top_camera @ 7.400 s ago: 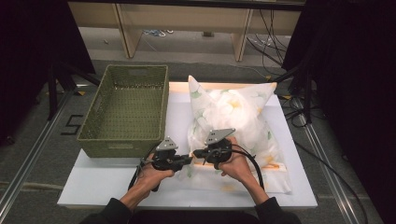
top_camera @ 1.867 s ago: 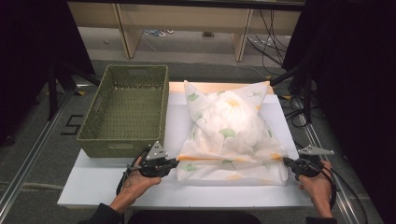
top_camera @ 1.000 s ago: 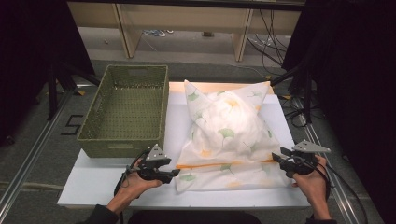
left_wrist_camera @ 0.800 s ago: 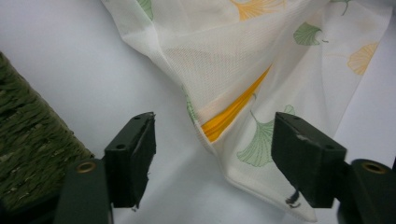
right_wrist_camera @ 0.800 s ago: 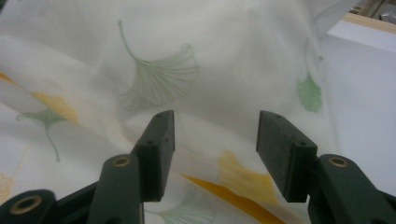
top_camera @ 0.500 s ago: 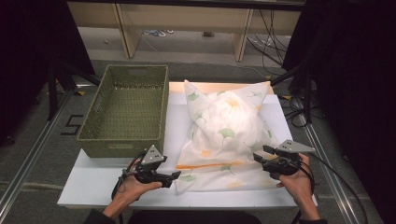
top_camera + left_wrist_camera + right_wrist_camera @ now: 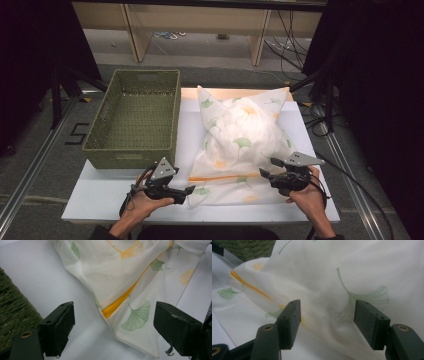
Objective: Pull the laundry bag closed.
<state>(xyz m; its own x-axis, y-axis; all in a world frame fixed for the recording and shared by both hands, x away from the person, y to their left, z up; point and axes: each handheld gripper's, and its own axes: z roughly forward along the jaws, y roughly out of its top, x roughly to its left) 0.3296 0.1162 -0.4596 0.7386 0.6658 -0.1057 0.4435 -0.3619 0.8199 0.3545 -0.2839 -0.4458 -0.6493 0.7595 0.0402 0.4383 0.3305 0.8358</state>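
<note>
A pillow in a white case printed with green and yellow leaves (image 7: 245,140) lies on the white board, its loose near end marked by an orange stripe (image 7: 220,177). My left gripper (image 7: 189,190) rests at that end's left corner. Its jaws have just been opening and now stand open, with the corner of the case (image 7: 130,317) lying slack between them, untouched by the pads. My right gripper (image 7: 266,168) is at the right side of the pillow. Its jaws have also just been opening, and they stand open around a fold of fabric (image 7: 329,305) without pressing on it.
A green woven basket (image 7: 135,117) stands left of the pillow, close to my left gripper. The white board (image 7: 100,195) has bare room along its front edge and left corner. Cables trail from both grippers, and dark frames flank the table.
Both grippers opened and let go of the case's near end, which now lies slack. My right hand moved left, onto the pillow's right side. The left hand stayed put.
</note>
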